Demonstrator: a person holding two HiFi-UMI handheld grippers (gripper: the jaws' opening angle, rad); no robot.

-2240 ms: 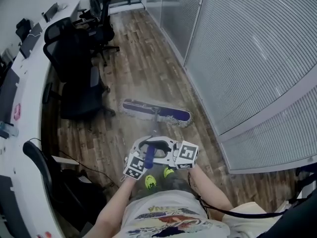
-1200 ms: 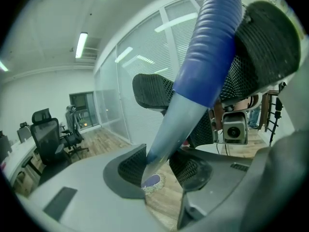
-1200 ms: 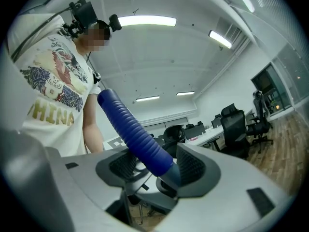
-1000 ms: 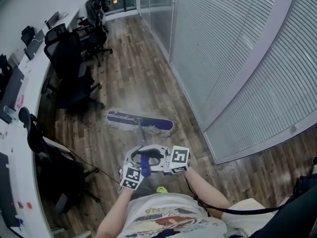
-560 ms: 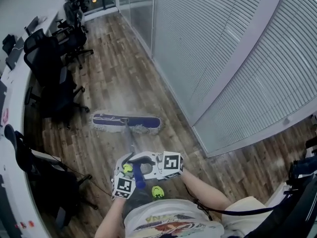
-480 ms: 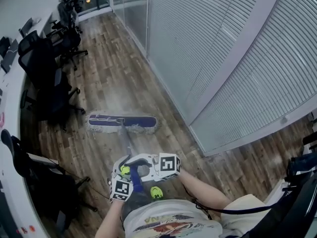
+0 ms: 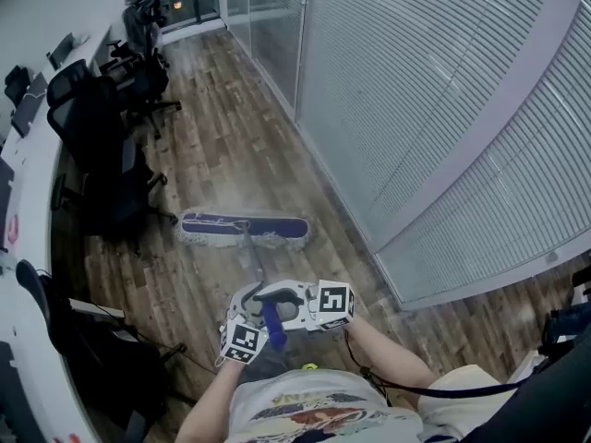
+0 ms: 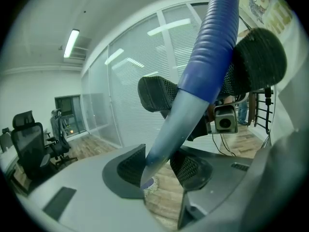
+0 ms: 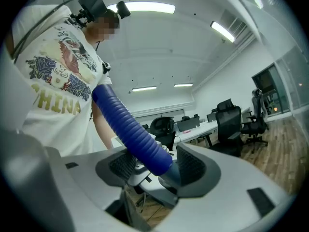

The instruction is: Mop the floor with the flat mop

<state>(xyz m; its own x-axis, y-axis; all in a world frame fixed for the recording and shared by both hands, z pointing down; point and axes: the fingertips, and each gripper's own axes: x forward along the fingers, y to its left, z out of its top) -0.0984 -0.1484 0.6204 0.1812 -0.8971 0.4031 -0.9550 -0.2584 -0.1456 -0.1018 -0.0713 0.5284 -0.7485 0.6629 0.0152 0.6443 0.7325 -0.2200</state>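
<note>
1. The left gripper (image 8: 160, 167) is clamped on the pale grey shaft (image 8: 179, 122) of the long mop handle, and the right gripper (image 9: 155, 166) is clamped just above it on the ribbed blue sleeve (image 9: 129, 128); neither has its jaws free.
2. The flat mop (image 7: 243, 229), a long purple pad with a pale fringe, lies flat on the floor ahead of the person, midway between the chairs and the glass wall.
3. Risk: the pad's left end sits near the base of a black office chair (image 7: 115, 178); a sweep to the left could catch its legs and twist the head.
4. Risk: the shaft looks smooth, so a hard push might let it turn in the left jaws; the pad would then tip onto one edge.
5. Risk: a thin dark cable (image 7: 148, 338) trails across the near-left boards and could snag.
6. The brown wood-plank floor (image 7: 231, 127) runs as a corridor; blind-covered glass panels (image 7: 443, 109) line the right, and a curved white desk (image 7: 42, 146) with more chairs lines the left.
</note>
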